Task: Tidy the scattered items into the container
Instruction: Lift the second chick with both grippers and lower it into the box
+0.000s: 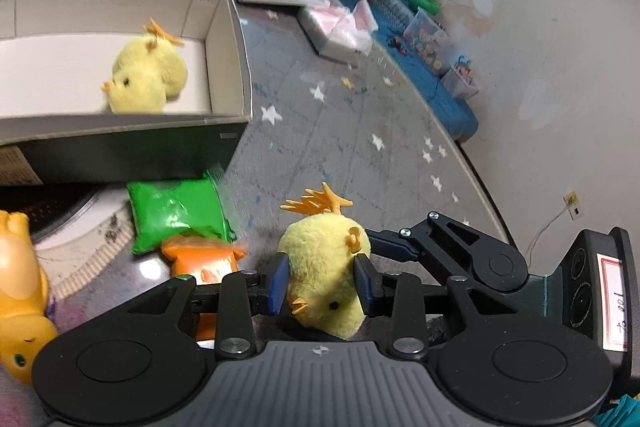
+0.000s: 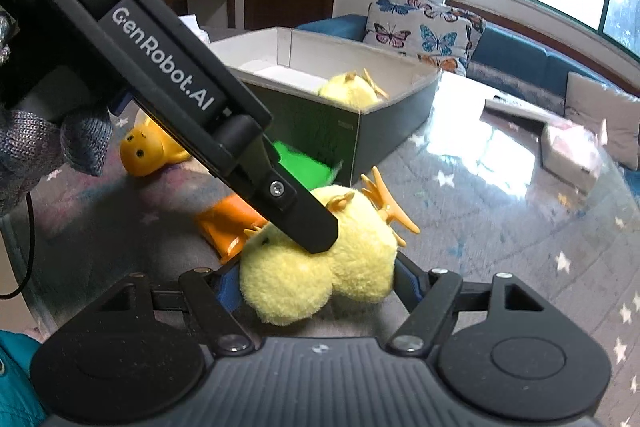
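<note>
Already one plush chick [image 1: 146, 73] lies in the box [image 1: 236, 39]; both grippers [image 1: 323, 285] [image 2: 316, 279] clamp another chick [image 1: 326, 267]

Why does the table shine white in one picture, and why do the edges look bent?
Right wrist view: window light bounces off the glossy table, washing out its pattern. Left wrist view: the same table looks duller, the green packet is slightly blurred, and the wide lens curves the box.

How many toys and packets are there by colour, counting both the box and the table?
Yellow plush chicks: 2, one in the box, one on the table between both grippers' fingers.
Orange rubber duck: 1, on the table.
Green packet: 1.
Orange packet: 1.
Total: 5
</note>
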### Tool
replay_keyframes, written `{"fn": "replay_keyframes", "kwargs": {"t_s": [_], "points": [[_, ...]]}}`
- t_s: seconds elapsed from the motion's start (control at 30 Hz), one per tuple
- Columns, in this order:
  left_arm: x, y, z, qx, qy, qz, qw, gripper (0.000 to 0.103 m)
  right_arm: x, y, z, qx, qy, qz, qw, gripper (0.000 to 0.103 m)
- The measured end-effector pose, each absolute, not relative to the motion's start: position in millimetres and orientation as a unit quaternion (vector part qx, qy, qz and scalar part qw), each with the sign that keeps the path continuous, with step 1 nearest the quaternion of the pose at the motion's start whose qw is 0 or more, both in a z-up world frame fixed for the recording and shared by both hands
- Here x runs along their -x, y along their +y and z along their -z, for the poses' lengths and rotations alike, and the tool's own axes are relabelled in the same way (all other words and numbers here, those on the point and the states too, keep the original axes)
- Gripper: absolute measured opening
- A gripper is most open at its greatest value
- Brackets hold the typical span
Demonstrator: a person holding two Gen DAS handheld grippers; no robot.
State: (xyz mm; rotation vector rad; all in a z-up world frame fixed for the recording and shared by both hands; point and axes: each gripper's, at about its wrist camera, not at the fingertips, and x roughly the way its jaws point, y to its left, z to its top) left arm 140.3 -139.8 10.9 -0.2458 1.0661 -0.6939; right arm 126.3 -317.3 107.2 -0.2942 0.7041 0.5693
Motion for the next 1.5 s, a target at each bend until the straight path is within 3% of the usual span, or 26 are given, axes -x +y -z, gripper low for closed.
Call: {"fn": "replay_keyframes", "kwargs": {"t_s": [0.8,1.5], "points": [[-199.4,-45.0,-84.6,0.163,0.393,0.246,0.871,0.038,-208.6,-220.5,-174.0,0.201,0.239,-0.321,0.894,0.075],[-288.0,6.6,-23.7,0.222,0.449,0.196,0.843,0.037,-311.7,-161.1,-116.5,0.21,0.325,-0.358,0.85,0.075]]}}
